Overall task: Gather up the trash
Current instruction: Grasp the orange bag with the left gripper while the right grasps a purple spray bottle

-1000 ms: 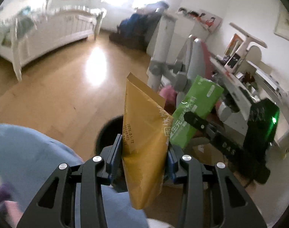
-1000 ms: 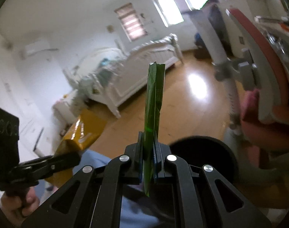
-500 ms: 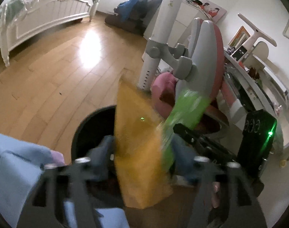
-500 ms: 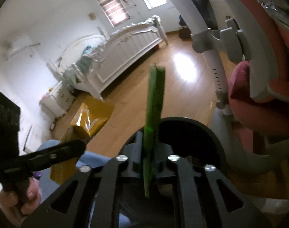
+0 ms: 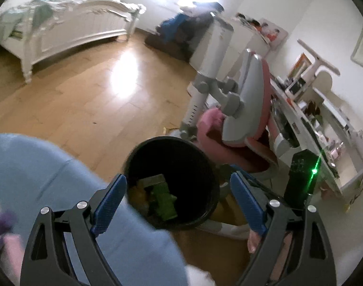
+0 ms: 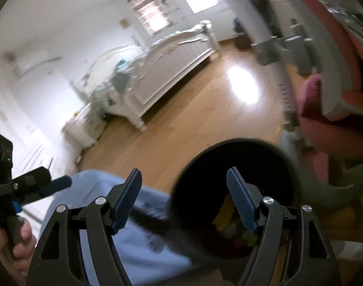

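A black round bin (image 5: 143, 150) stands on the wooden floor right under both grippers. A green packet (image 5: 163, 202) and a yellow packet (image 5: 137, 190) lie loose at its bottom. My left gripper (image 5: 178, 176) hangs over the bin's mouth, its jaws opening and nothing between them. In the right wrist view, my right gripper (image 6: 184, 170) is over the bin's (image 6: 231, 141) left rim, jaws opening too and empty. The yellow packet (image 6: 225, 212) and a bit of green (image 6: 249, 234) show inside the bin.
A pink and grey chair (image 5: 250, 104) stands just beyond the bin, with a cluttered white desk (image 5: 298, 121) to its right. A white bed (image 5: 62, 31) is across the floor. A person's light blue trouser leg (image 5: 50, 178) is close on the bin's left.
Both grippers came over the bin and opened wide. The yellow packet left the left gripper and the green packet left the right one, and both now lie in the bin.
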Motion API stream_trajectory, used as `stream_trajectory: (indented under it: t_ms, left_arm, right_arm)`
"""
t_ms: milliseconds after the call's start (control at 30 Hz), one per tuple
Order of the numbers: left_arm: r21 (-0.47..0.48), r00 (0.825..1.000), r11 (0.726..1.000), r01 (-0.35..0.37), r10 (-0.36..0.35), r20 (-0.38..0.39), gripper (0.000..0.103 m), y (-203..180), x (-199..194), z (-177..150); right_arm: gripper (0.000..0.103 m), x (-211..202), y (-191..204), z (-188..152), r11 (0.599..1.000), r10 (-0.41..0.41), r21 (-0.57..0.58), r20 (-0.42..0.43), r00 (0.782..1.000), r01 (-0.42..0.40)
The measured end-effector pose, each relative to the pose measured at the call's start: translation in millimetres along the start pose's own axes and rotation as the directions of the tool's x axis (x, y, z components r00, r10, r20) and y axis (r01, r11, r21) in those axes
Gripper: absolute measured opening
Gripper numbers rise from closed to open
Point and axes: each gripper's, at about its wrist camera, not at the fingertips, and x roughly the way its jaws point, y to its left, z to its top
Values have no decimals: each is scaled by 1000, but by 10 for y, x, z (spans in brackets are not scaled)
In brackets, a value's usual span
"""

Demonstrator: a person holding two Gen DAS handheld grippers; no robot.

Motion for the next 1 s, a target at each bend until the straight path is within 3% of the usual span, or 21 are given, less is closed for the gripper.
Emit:
stream_trajectory:
  t_ms: [133, 300, 400, 533, 567, 633, 700, 800, 867, 933, 1000]
  left_arm:
    - [-83, 995, 993, -83, 87, 51, 88, 556, -611, -250]
    - [-151, 971, 962, -227, 235, 37, 87, 1346, -1211, -729]
    - [-118, 954, 947, -299, 301, 2, 87, 1588, -1388, -999]
    - [-100, 957, 952, -289, 288, -28, 87, 1629, -1496, -1319]
    - [-97, 960, 955, -279, 278, -25, 87, 1573, -1499, -1406]
    - [-101, 968, 963, -251, 251, -14, 87, 1466, -1486, -1527]
    - [-90, 970, 966, -242, 244, 6, 88, 1306, -1437, -1631]
    - [-14, 953, 953, -303, 303, 10, 88, 1066, -1240, -1722]
    - [36, 941, 941, -337, 338, -10, 88, 978, -1090, -1741]
    - [41, 944, 944, -328, 329, -31, 88, 982, -1009, -1802]
    - [43, 945, 945, -323, 325, -43, 88, 977, -914, -1813]
  right_arm:
    - [74, 97, 630, -170, 988, 100, -107, -91, 991, -110]
    - [73, 382, 1666, -384, 909, 203, -311, -246, 948, -276]
    - [67, 645, 2365, -508, 805, 194, -484, -332, 923, -343]
    - [60, 1123, 3169, -738, 637, 125, -641, -463, 877, -429]
    - [57, 1254, 3386, -832, 576, 85, -690, -483, 872, -438]
    - [53, 1472, 3610, -934, 485, 14, -751, -506, 863, -449]
    - [47, 1736, 3794, -1025, 406, -71, -784, -540, 838, -470]
    - [43, 1984, 3877, -1168, 332, -193, -813, -554, 810, -478]
    - [43, 2096, 3884, -1223, 305, -245, -807, -580, 777, -506]
    - [43, 2145, 3879, -1190, 319, -244, -785, -610, 754, -532]
    - [42, 2201, 3864, -1131, 360, -224, -769, -620, 752, -528]
